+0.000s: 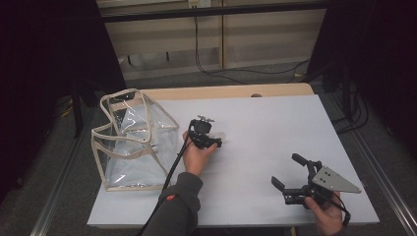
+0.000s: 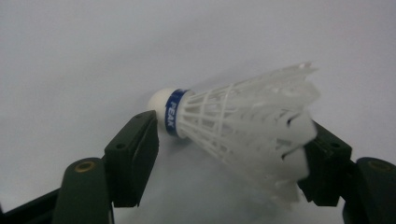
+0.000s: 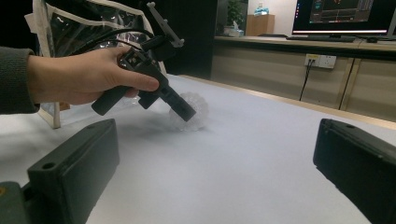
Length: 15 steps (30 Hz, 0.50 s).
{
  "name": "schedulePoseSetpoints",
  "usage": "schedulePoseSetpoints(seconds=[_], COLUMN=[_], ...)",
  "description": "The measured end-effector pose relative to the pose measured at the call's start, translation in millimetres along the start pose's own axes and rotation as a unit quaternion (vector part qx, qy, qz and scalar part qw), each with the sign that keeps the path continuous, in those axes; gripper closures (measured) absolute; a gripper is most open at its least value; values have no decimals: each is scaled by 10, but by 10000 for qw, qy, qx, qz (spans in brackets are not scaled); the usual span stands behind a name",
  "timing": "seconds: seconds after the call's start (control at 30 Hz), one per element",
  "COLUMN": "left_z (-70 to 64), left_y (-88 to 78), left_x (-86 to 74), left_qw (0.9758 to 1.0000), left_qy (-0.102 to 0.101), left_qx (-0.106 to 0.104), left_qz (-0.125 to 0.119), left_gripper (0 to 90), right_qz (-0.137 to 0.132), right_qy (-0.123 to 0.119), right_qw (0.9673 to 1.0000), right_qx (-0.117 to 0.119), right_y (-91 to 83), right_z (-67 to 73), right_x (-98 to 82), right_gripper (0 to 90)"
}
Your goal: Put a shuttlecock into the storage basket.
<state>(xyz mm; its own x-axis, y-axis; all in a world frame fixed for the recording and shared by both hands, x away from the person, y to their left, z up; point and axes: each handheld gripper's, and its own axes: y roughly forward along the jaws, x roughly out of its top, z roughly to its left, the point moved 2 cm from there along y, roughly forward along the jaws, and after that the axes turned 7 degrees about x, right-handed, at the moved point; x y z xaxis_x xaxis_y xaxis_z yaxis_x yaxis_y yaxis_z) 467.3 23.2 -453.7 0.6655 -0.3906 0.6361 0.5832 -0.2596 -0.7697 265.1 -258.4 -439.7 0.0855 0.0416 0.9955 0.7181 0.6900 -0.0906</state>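
Left gripper view shows the left gripper's [image 2: 229, 154] fingers apart around a shuttlecock [image 2: 243, 126] mid-worktop; right gripper's [image 1: 290, 174] fingers apart, empty.

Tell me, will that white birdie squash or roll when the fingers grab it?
The shuttlecock probably weighs very little: its skirt is open plastic lattice. That thin lattice may bend if the left gripper squeezes hard. Lying on its side with a round cork, it could roll away in a curve.

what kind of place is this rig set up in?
Likely an office or lab used as a recording room: a monitor on a long counter, a wall socket with cables, and a white-covered table with hand-held grippers working on it.
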Motion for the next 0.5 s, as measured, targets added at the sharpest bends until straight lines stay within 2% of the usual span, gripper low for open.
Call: schedulePoseSetpoints(seconds=[0.07,0.23,0.37,0.5], left_z=[7,18,38,52], left_y=[6,20,16,7], left_x=[1,1,9,21], left_qw=[10000,9999,9997,9997], left_qy=[10,42,69,49], left_qx=[-19,88,181,170], left_qz=[18,-29,-117,-183], left_gripper=[319,360,445,537], right_qz=[0,1,2,-8], right_qy=[-3,2,-1,-2], right_qw=[10000,10000,10000,10000], right_qx=[-5,3,5,5], right_y=[0,1,1,2], right_z=[-1,0,2,-2], right_x=[0,-1,0,-2], right_gripper=[4,4,4,4])
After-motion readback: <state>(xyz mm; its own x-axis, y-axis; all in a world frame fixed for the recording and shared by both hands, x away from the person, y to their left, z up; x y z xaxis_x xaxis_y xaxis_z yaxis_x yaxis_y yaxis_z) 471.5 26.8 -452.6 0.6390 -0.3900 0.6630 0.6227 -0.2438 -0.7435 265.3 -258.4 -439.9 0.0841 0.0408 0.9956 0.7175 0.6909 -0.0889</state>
